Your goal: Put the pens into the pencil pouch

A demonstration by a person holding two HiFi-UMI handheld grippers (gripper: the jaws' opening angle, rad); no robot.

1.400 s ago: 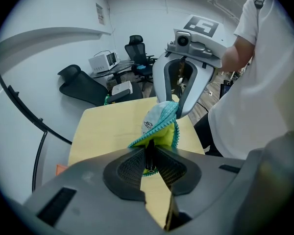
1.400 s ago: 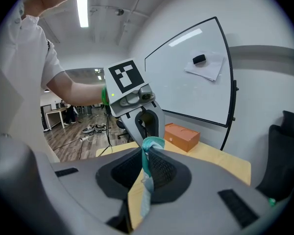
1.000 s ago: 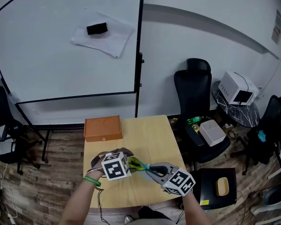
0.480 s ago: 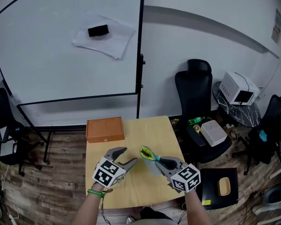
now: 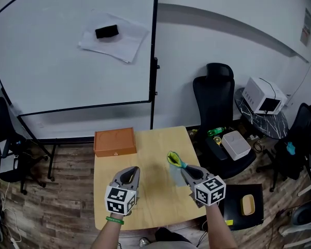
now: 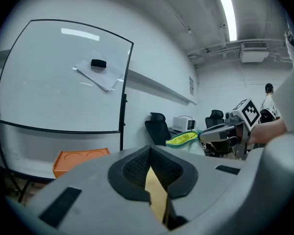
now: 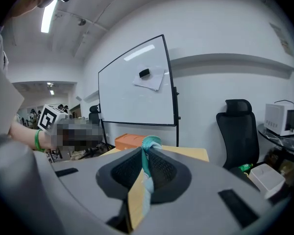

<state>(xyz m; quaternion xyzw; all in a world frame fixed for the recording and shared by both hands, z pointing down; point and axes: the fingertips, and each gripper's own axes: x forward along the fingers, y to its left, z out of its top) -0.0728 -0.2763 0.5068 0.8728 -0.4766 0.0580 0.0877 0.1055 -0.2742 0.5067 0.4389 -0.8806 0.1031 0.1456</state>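
Observation:
My right gripper (image 5: 184, 170) is shut on the edge of a pencil pouch (image 5: 174, 160), yellow-green inside with a teal rim, and holds it above the right half of the wooden table (image 5: 150, 147). In the right gripper view the teal fabric (image 7: 150, 143) is pinched between the pads. My left gripper (image 5: 128, 173) hovers over the table's left half, apart from the pouch. Its jaws have just been closing and now stand shut with nothing between them (image 6: 149, 173). From the left gripper view the pouch (image 6: 183, 138) hangs off to the right. No pen shows in any view.
An orange box (image 5: 114, 142) lies at the table's far left corner. A whiteboard (image 5: 72, 51) stands behind it. A black office chair (image 5: 217, 102) and a white device (image 5: 263, 97) on a small round table are to the right.
My left gripper has come off the pouch, moved left and rolled, and its jaws went from wide open to shut. My right gripper carried the pouch to the right.

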